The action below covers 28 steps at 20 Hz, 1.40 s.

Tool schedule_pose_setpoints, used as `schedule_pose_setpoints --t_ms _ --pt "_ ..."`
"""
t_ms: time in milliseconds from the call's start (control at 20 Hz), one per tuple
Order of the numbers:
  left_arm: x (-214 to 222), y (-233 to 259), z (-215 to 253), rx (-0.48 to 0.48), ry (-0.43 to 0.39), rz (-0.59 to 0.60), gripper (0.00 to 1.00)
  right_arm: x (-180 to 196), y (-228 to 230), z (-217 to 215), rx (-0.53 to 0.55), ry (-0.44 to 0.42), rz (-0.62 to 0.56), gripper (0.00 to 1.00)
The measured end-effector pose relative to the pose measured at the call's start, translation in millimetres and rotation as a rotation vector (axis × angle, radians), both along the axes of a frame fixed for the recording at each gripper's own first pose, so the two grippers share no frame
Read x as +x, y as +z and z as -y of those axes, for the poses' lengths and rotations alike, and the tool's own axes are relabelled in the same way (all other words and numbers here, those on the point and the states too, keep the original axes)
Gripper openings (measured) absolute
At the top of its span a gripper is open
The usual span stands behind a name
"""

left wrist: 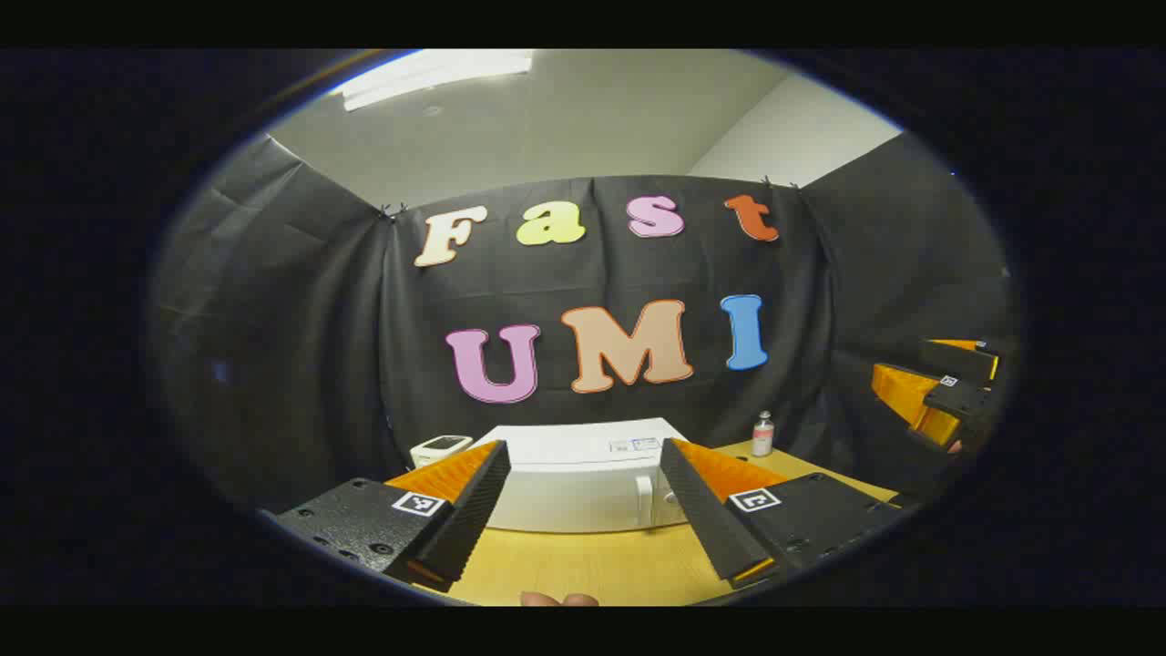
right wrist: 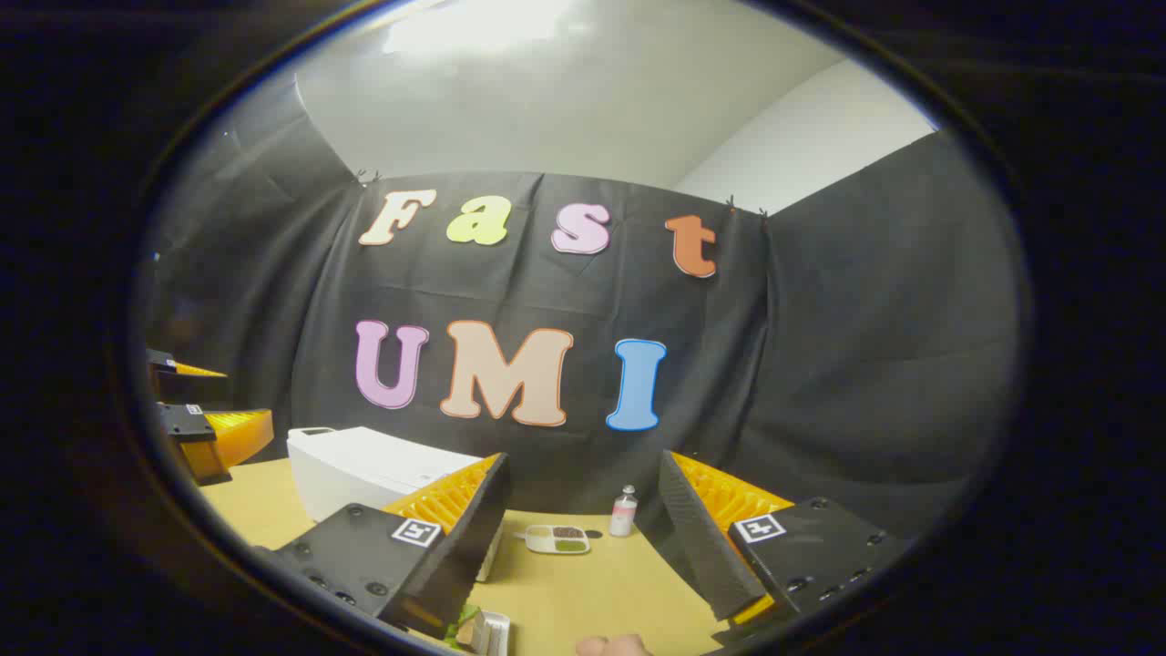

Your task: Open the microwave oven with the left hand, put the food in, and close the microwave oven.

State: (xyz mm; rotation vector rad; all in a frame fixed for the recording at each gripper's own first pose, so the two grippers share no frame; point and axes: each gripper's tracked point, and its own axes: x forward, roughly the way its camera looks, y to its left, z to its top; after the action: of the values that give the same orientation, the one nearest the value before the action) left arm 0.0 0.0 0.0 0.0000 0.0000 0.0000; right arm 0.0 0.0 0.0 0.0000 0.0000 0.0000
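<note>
The boxy white microwave oven [left wrist: 583, 478], door closed, is squarely faced by the left tongs [left wrist: 583, 510], held apart for its handle; the right tongs [right wrist: 583, 538] are parted too.

Left gripper [left wrist: 583, 510] and right gripper [right wrist: 583, 538]: wedge-shaped ridged fingers on screw-studded black mounts, each bearing a square black-and-white marker.

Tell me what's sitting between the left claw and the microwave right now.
Nothing: in the left gripper view, bare wooden table stretches from the open left claw to the closed white microwave.
</note>
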Motion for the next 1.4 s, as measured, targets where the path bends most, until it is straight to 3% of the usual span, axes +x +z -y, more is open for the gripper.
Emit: schedule_pose_setpoints --t_ms 50,250,300,400,500,750,800,850,1400 --pt "-0.6 -0.5 1.5 -0.005 -0.003 0.000 1.00 0.2 1.3 0.8 -0.007 0.001 -0.001 0.96" --pt "-2.3 -5.0 1.0 -0.011 -0.006 -0.026 0.97 -2.2 2.2 -1.5 -0.023 0.017 0.003 1.00" --pt "-2.9 -3.7 1.5 -0.014 -0.009 -0.028 0.97 -2.1 2.3 -2.5 -0.022 0.021 0.004 0.96" --pt "-6.4 -7.3 4.2 -0.022 -0.014 -0.034 0.97 -1.0 -0.5 -2.8 -0.025 0.022 -0.004 1.00" --pt "-5.8 -9.2 2.8 -0.017 -0.008 -0.044 0.98 1.0 -0.1 -3.7 -0.025 0.028 -0.005 0.96" --pt "-3.5 -12.2 9.8 -0.018 -0.025 -0.055 0.97 5.3 -4.1 -6.0 -0.034 0.040 -0.005 0.96" --pt "-3.3 -14.4 10.2 -0.016 -0.026 -0.060 0.98 5.3 -5.8 -7.2 -0.036 0.043 -0.009 1.00" --pt "-2.4 -14.9 10.2 -0.017 -0.026 -0.062 0.98 6.4 -6.9 -6.5 -0.037 0.044 -0.010 0.96" --pt "8.6 -28.9 0.5 -0.043 0.014 -0.098 0.98 13.8 -18.4 -9.3 -0.040 0.063 -0.035 0.96"
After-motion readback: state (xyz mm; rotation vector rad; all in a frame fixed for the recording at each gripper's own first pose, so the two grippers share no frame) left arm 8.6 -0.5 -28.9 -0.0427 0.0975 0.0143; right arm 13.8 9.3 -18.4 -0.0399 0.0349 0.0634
